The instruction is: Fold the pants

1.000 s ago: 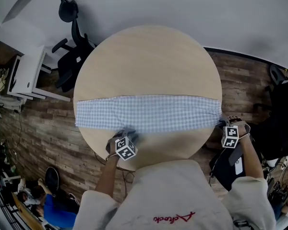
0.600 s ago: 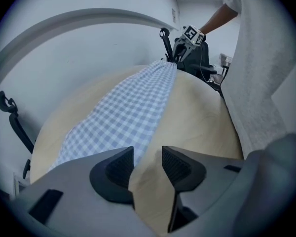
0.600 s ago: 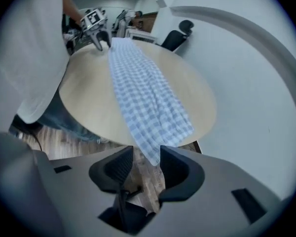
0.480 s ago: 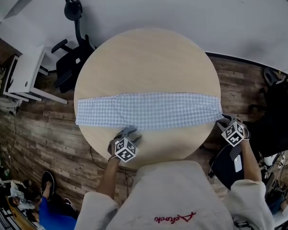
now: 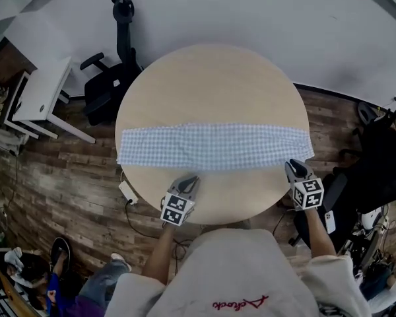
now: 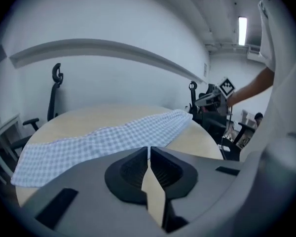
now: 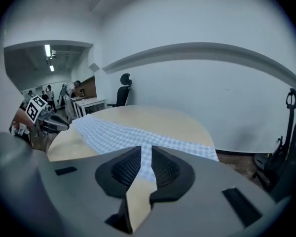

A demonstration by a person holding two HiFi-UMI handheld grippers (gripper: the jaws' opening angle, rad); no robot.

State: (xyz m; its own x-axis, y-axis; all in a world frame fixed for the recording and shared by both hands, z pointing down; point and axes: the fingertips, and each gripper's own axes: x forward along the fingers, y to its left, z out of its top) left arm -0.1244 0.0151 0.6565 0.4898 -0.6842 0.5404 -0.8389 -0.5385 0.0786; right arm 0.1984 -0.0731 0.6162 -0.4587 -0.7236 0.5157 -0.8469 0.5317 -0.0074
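The blue-and-white checked pants [image 5: 214, 147] lie flat in one long strip across the round wooden table [image 5: 211, 84]. My left gripper [image 5: 191, 179] hovers over bare wood just in front of the strip's near edge. Its jaws have just been closing and stand shut with nothing between them [image 6: 149, 147]. My right gripper [image 5: 292, 166] hangs at the table's right front rim, beside the pants' right end. Its jaws have also been closing; a narrow gap remains, with nothing in it [image 7: 146, 147]. Both gripper views look over the pants [image 6: 103, 139] [image 7: 113, 130].
A black office chair [image 5: 109, 88] and a white desk [image 5: 39, 91] stand past the table's far left. A white power strip [image 5: 127, 191] lies on the wood floor. Dark bags and gear [image 5: 383, 164] crowd the right side. A person [image 5: 86, 299] sits at bottom left.
Both grippers have come up off the pants' near edge and drawn back toward me. The right one has rolled and moved in to the table's rim. The pants lie as before.
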